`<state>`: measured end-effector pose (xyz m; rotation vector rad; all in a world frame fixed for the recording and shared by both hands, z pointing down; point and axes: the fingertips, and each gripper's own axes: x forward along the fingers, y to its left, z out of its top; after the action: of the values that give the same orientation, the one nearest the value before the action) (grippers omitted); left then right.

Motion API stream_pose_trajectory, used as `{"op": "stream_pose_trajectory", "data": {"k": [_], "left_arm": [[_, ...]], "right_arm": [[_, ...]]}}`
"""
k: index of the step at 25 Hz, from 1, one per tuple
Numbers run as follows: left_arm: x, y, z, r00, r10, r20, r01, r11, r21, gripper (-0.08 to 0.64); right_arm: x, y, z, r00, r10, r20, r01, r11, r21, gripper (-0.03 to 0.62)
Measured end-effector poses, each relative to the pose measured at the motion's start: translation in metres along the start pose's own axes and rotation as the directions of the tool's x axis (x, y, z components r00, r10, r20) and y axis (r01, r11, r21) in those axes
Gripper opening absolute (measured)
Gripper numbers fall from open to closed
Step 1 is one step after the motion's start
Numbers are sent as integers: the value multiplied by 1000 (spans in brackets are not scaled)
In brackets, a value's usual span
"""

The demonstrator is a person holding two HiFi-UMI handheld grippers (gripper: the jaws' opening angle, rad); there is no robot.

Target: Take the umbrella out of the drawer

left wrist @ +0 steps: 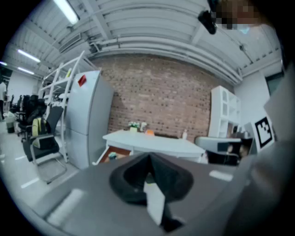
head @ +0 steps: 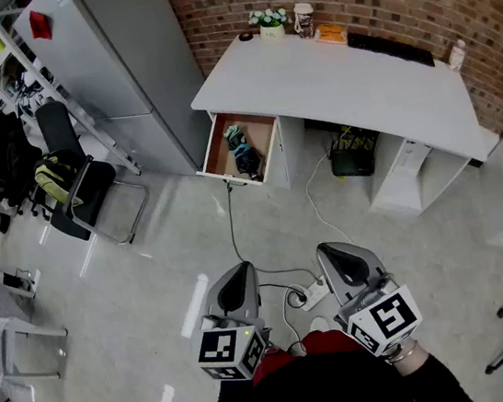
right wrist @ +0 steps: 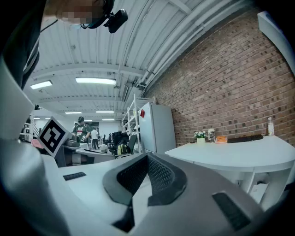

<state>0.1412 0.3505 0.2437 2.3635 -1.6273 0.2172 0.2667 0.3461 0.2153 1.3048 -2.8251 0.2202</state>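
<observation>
Umbrella [head: 246, 161] folded, dark with teal, lying in open drawer [head: 217, 150], left claw [head: 240, 269] and right claw [head: 334, 251] closed, empty.

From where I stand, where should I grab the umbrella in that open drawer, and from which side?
Likely mid-body, from above: the folded umbrella lies flat along the open drawer, whose walls close off the sides. Grip across its narrow width. Its handle is too small to make out.
</observation>
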Motion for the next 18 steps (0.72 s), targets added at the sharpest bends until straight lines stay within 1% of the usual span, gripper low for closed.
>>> {"op": "stream_pose_trajectory", "data": {"k": [4,8,10,15,18], "left_arm": [[10,-10,6,1000,8,18,-8,1000,23,3],[11,-13,13,999,19,35,-20,999,28,3],[12,-11,16,999,23,40,-24,999,30,3],[19,-2,25,997,38,66,-39,999,19,3],[26,5,30,997,35,75,-37,999,18,3]], "right_arm": [[-5,-22,0,1000,-12,8,12,1000,7,6],[-3,-29,-10,1000,15,-25,-13,998,66,6],[-2,-31,-15,999,16,-38,-13,996,83,6],[3,-36,-20,996,7,-84,-2,998,61,6],[9,-43,-17,997,-10,-82,15,998,56,6]]}}
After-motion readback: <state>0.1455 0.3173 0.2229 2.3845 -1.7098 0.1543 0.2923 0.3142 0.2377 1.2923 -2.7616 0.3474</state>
